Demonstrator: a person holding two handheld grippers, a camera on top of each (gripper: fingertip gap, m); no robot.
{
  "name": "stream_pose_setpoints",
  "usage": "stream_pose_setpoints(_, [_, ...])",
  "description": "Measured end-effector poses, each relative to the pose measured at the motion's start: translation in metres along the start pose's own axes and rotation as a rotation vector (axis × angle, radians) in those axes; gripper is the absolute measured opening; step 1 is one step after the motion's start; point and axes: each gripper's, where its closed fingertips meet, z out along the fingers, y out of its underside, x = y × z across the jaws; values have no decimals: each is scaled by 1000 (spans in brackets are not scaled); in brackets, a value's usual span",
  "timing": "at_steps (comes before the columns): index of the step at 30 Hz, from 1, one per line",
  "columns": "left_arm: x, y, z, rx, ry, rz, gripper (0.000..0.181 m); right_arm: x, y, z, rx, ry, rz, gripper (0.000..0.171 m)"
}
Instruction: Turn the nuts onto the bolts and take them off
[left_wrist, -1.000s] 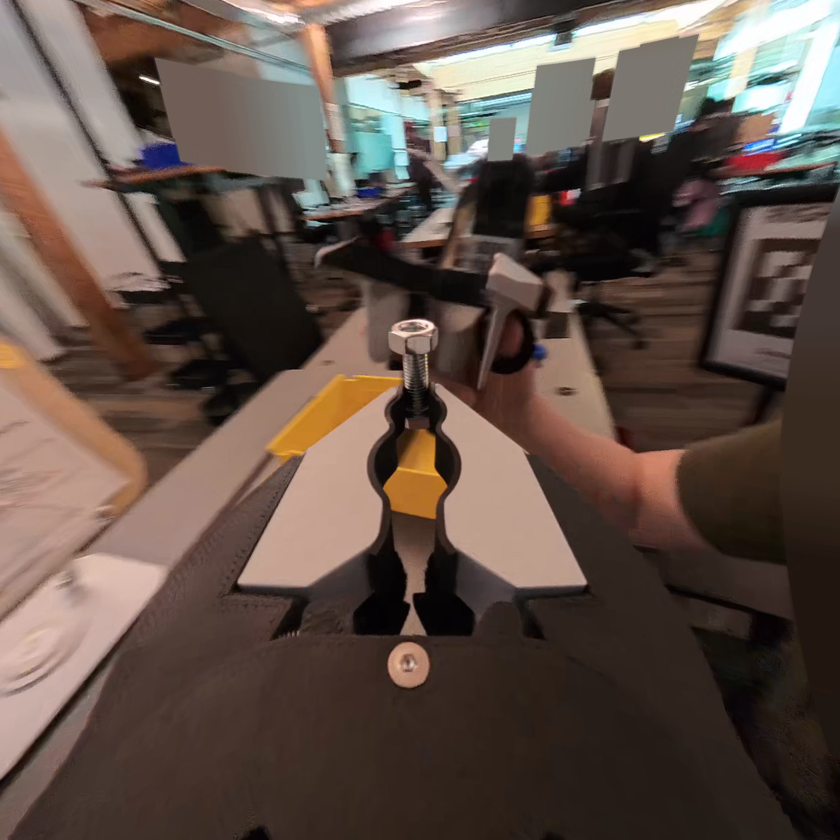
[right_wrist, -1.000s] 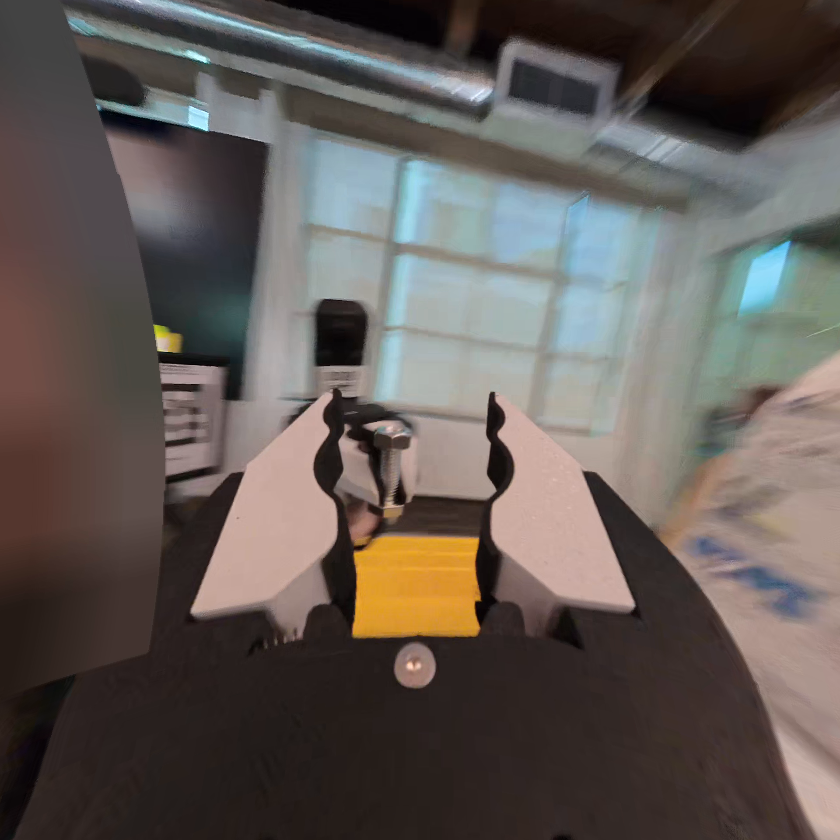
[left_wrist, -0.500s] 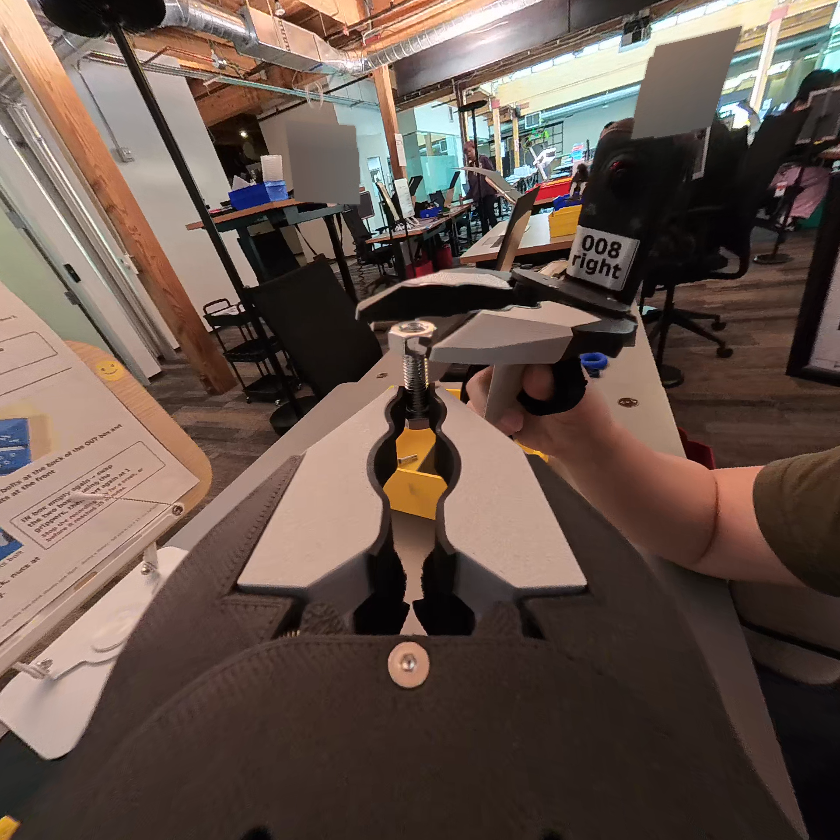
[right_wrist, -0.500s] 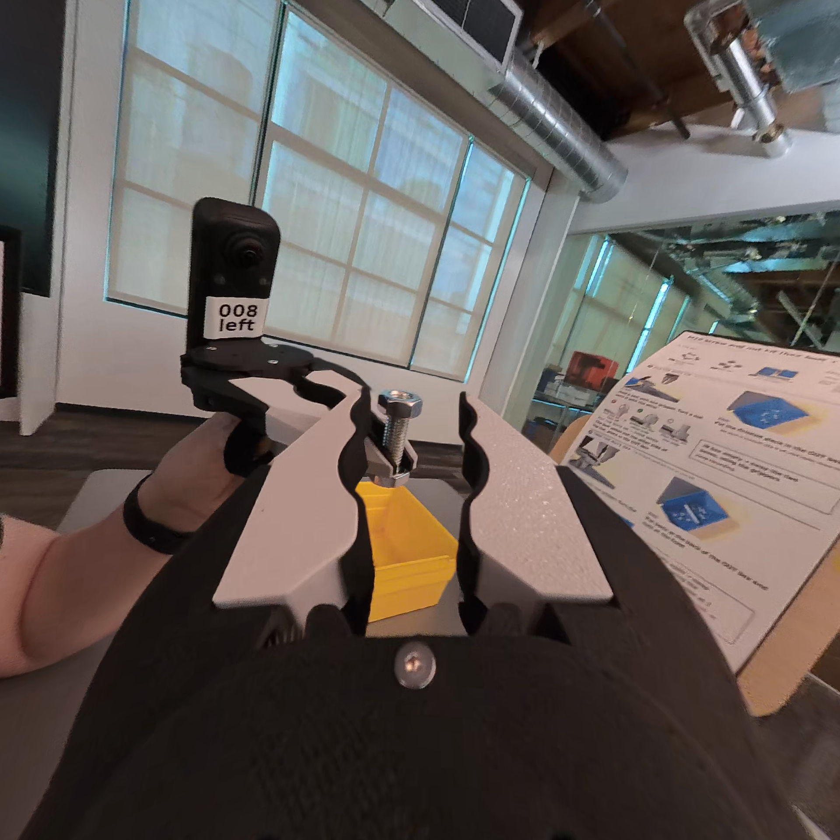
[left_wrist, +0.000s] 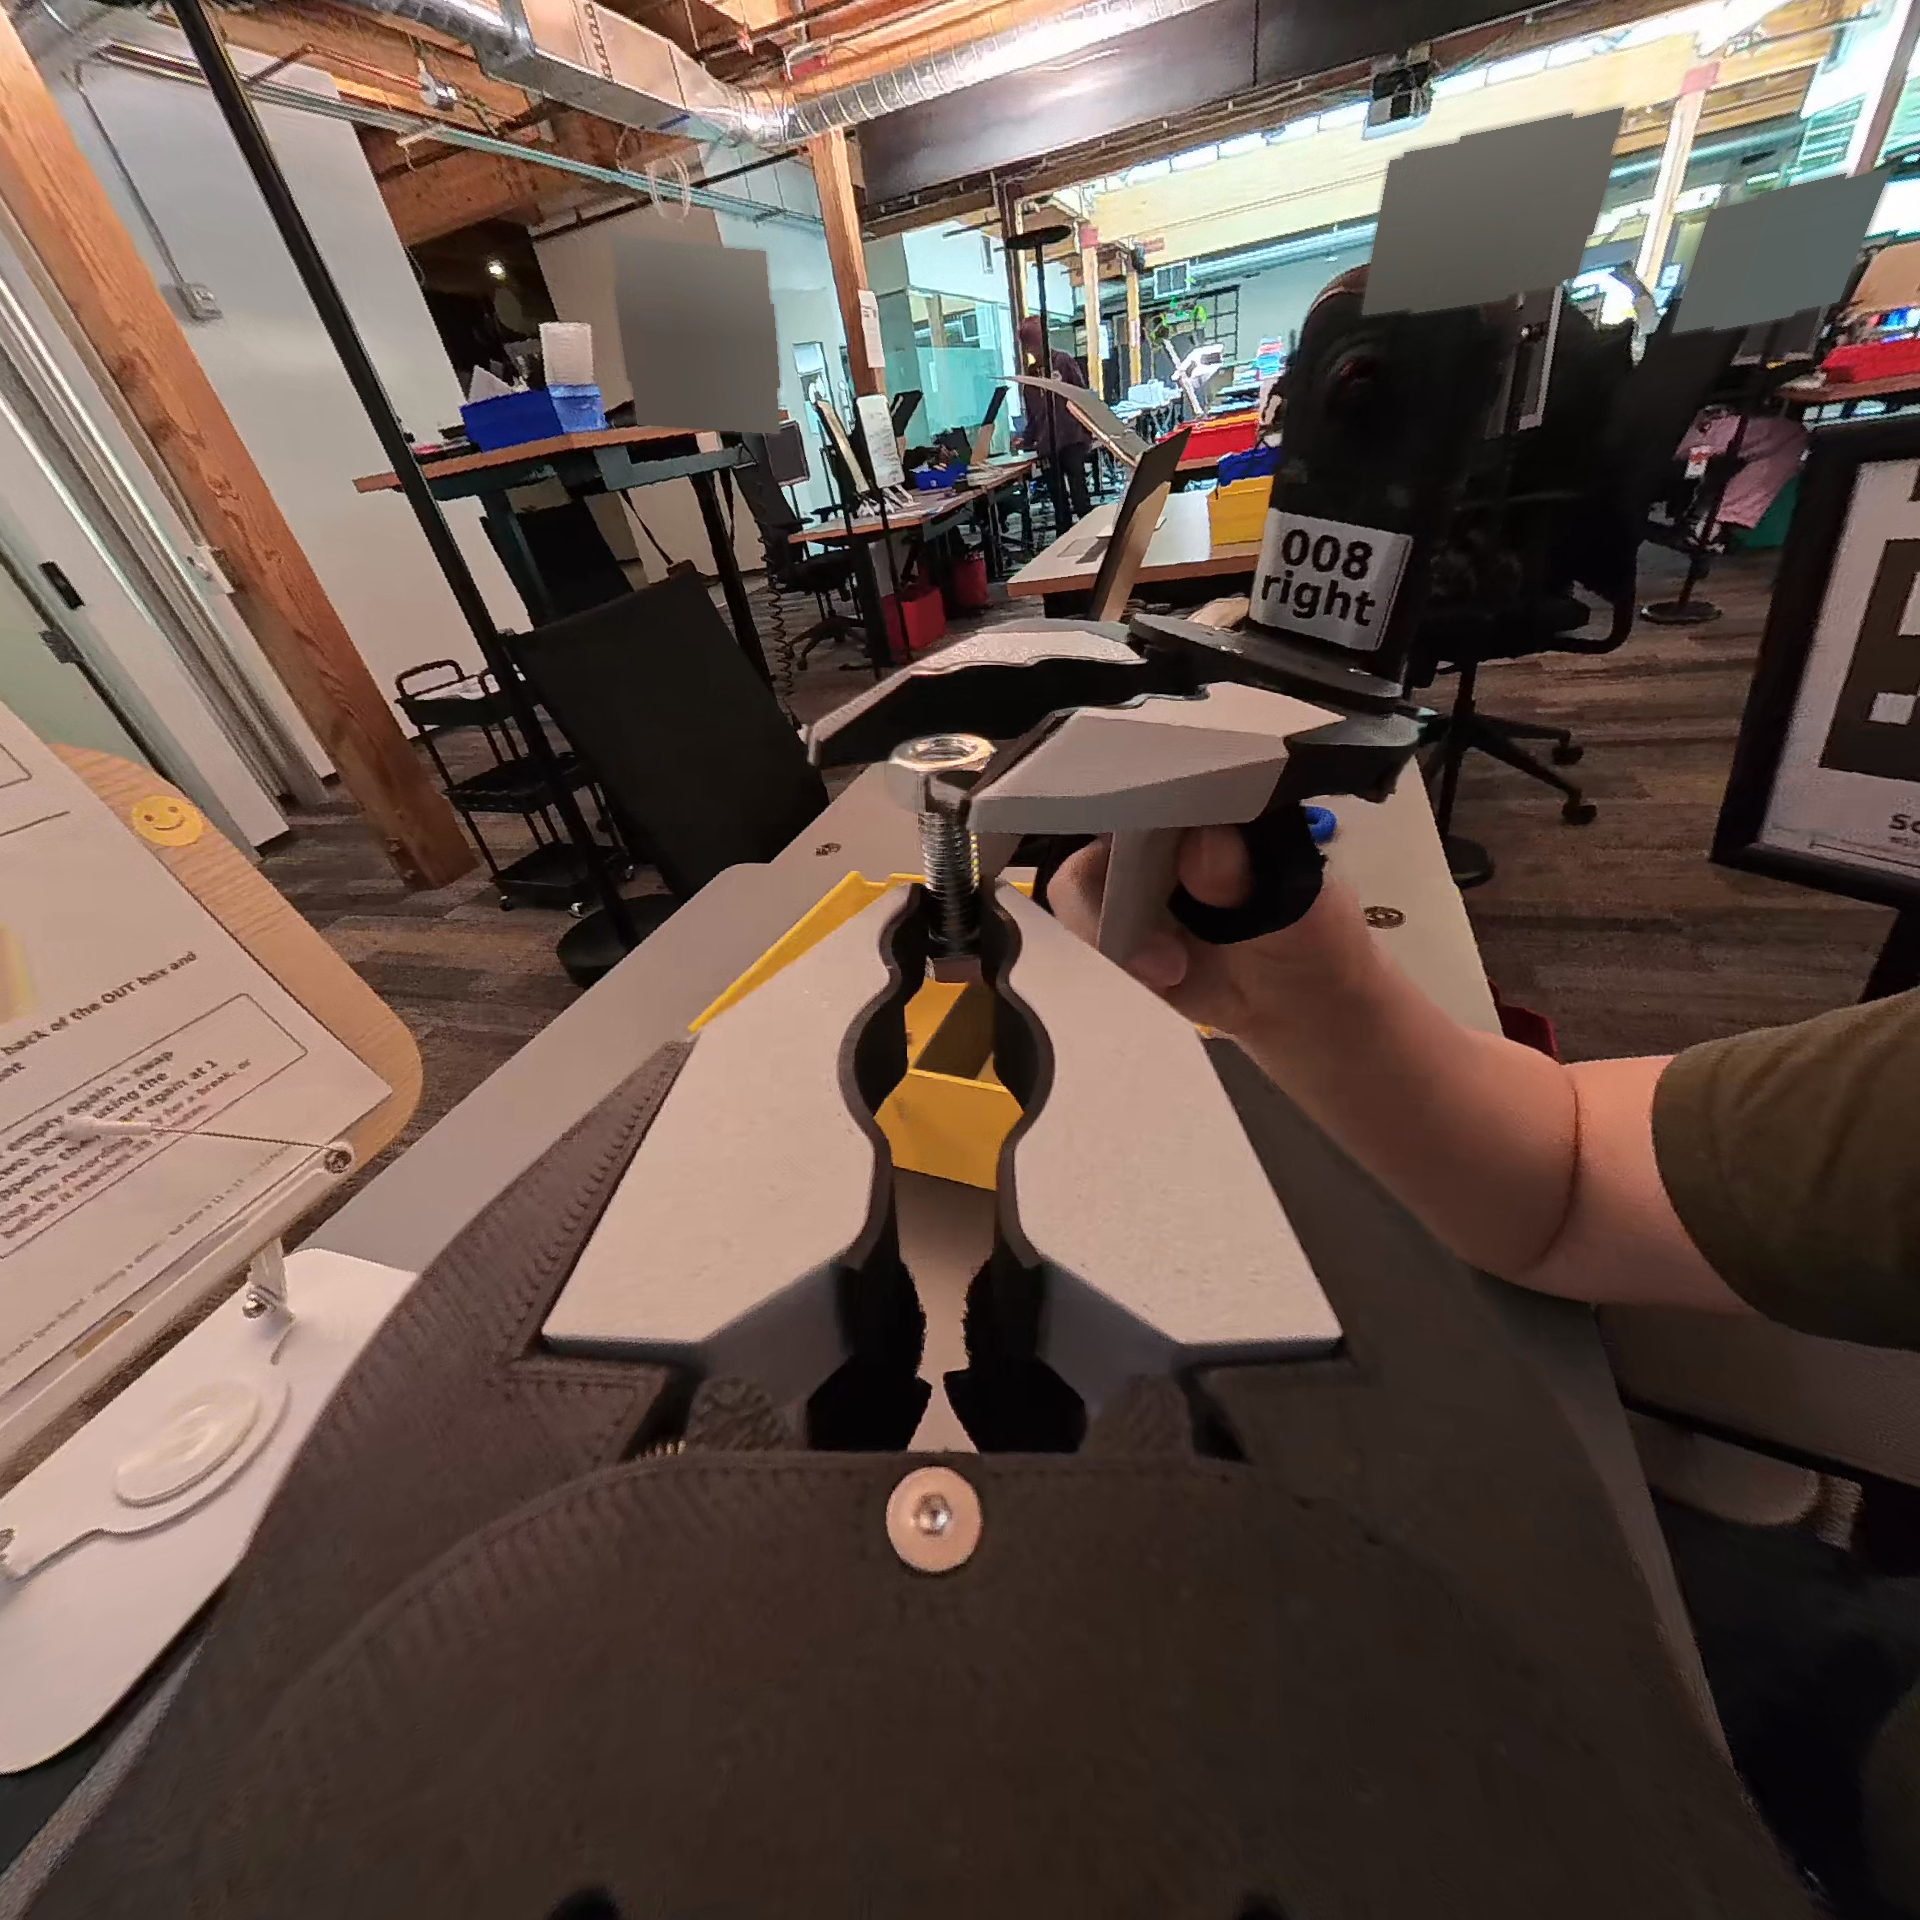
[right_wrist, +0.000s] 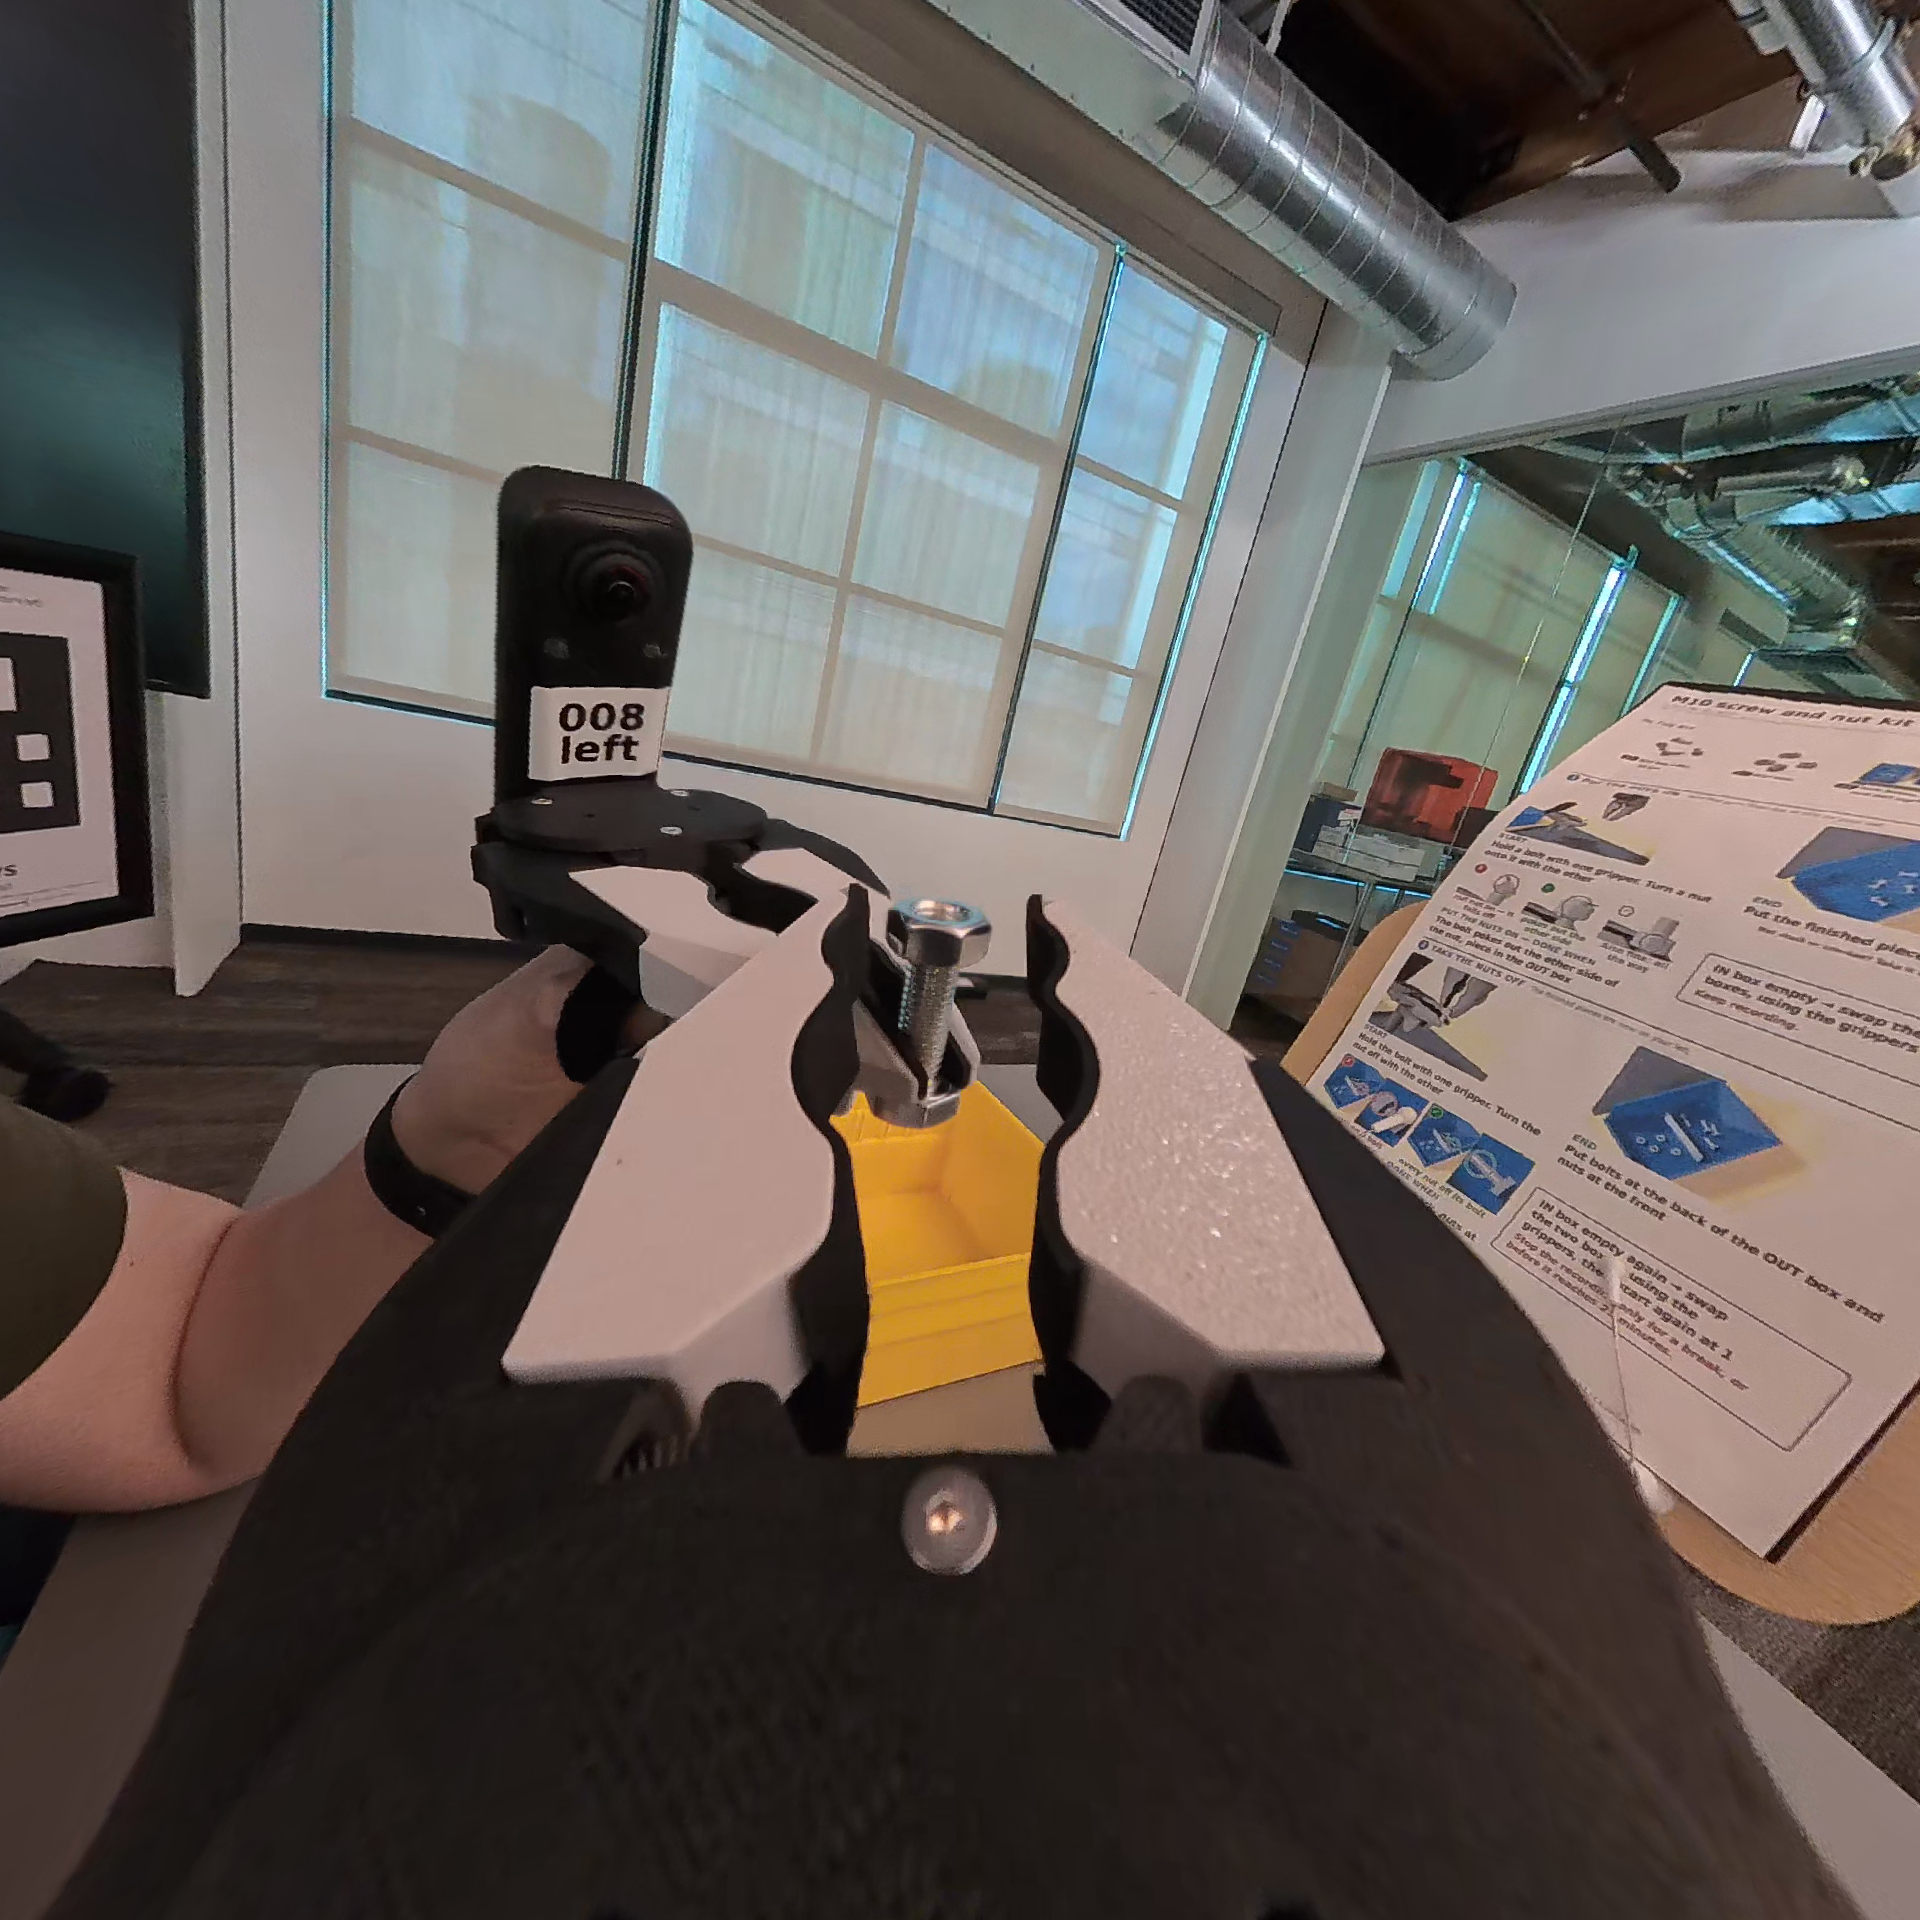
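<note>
The threaded shank of a hex bolt (left_wrist: 948, 894) is clamped upright between the narrowed jaws of the left gripper (left_wrist: 951, 940), head down, presumably so that the thread is kept from spinning while the hex nut (left_wrist: 938, 767) at its top end is worked. The jaws of the right gripper (right_wrist: 940, 940) are spread wide on either side of that nut, one fingertip (left_wrist: 987, 805) just beside it, and no grip is yet seen. Both are held above an open yellow bin (right_wrist: 935, 1236) on the grey table (left_wrist: 1434, 935), probably so that a dropped part is caught.
</note>
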Motion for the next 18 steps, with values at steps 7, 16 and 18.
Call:
stream_pose_setpoints(7, [3,-3,-2,25,42,-34,7,2,-2,-2,4,4,15,20])
stream_pose_setpoints(16, [1,-6,-4,30,14,-16,7,-3,-3,-1,15,-51,49,18])
stream_pose_setpoints(18, [8,-6,-4,31,73,-42,7,-10,-5,-3,26,-140,67,18])
